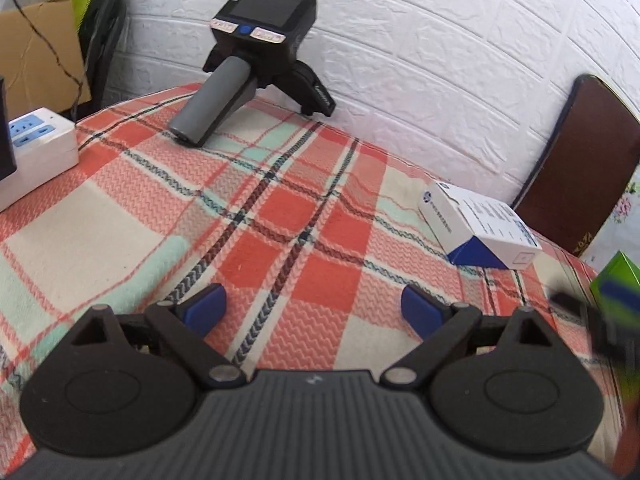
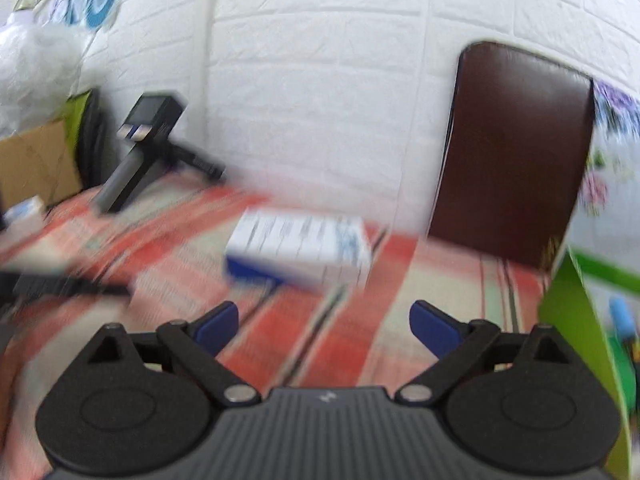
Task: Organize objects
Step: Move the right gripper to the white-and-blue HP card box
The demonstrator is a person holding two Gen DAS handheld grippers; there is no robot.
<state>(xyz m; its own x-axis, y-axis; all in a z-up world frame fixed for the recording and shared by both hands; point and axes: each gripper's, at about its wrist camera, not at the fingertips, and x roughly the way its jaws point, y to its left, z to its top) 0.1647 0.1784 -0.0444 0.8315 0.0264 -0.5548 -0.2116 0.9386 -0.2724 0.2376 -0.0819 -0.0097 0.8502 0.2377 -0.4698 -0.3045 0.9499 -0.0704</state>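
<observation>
A white and blue carton lies on the plaid tablecloth at the right; it also shows, blurred, in the right wrist view just ahead of my right gripper. A green box stands at the far right, and shows at the right edge of the right wrist view. My left gripper is open and empty over the cloth, left of the carton. My right gripper is open and empty too. The right gripper shows as a dark blur at the right of the left wrist view.
A black handheld device on a small tripod stands at the back by the white brick wall. A white power strip lies at the left edge. A dark brown board leans on the wall at the right. A cardboard box sits behind left.
</observation>
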